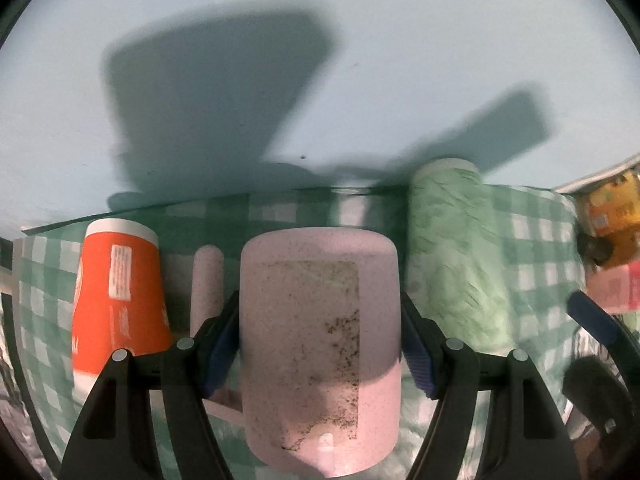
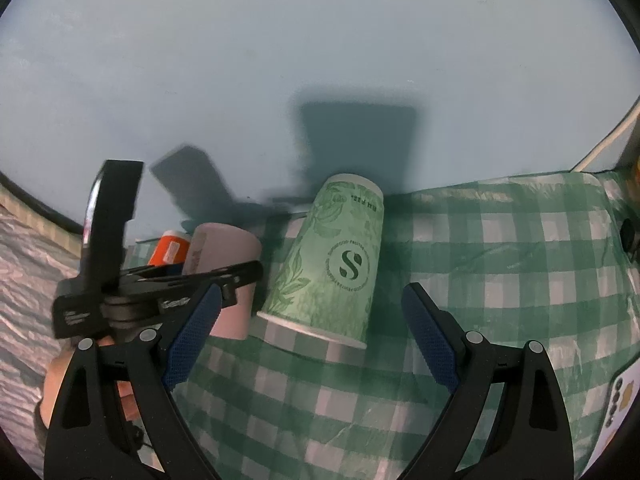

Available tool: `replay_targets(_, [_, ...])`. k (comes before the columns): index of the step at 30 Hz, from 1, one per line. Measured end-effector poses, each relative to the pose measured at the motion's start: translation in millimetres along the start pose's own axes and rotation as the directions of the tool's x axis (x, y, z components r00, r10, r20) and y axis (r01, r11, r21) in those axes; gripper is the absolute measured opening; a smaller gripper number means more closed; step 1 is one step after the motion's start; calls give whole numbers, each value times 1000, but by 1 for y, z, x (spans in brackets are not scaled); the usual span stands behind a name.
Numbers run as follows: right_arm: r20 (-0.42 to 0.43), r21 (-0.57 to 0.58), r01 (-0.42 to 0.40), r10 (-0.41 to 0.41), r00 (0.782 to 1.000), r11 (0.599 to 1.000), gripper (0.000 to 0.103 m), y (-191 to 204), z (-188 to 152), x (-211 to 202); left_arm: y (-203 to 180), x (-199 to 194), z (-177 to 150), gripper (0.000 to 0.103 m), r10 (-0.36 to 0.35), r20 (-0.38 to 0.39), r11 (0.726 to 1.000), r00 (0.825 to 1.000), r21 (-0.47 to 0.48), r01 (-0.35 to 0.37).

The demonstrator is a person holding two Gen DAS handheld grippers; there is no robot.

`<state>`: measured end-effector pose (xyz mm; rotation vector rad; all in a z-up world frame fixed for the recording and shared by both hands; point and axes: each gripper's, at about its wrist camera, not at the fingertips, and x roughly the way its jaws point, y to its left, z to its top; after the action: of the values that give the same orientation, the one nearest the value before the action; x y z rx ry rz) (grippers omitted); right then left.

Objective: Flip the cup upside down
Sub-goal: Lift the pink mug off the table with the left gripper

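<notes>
Between the two blue pads of the left gripper (image 1: 320, 344) sits the pink mug (image 1: 320, 352), clamped on both sides, base up and mouth down, so it looks upside down already. Its handle (image 1: 206, 288) sticks out on the mug's left side. There's a big patch on the front of it with dark specks, like a label got peeled off. Can't tell from either view whether its rim is touching the tablecloth (image 1: 532, 240) or hovering just over it.

Just left of the mug is an orange paper cup (image 1: 120, 300) with white label blocks, also flipped over, white rim-looking band on top. On the mug's right is a green paper cup (image 1: 452, 256), blurry in the left view but sharp in the right one: leaf pattern, round logo with an S, wide mouth down on the cloth, leaning a bit. All three stand in a row near the back edge of the table, close to the pale blue wall (image 1: 320, 20), which has hard shadows on it.

The right gripper (image 2: 310, 340) is spread wide apart with nothing in it, hanging over the green-and-white checked cloth just in front of the green cup. In the left view's far right corner there's some yellow-orange packaging (image 1: 612, 208), too blurry to read.
</notes>
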<state>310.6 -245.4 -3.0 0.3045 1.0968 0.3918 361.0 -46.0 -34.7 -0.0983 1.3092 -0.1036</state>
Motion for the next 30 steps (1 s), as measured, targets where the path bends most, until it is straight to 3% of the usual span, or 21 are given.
replay_targets(8, [43, -1, -29, 29, 999, 1000, 92, -1, -17, -25, -15, -44, -33, 73, -22, 56, 997, 998, 76, 18])
replay_targets(13, [60, -30, -40, 42, 997, 999, 92, 3, -39, -43, -27, -58, -83, 73, -45, 79, 994, 996, 98, 37])
replay_targets(24, [21, -67, -41, 42, 999, 997, 92, 8, -106, -47, -43, -31, -164, 74, -92, 15, 989, 996, 119, 89])
replay_targets(30, [-8, -64, -59, 59, 998, 996, 92, 4, -129, -39, -39, -20, -186, 74, -118, 4, 989, 993, 90, 117])
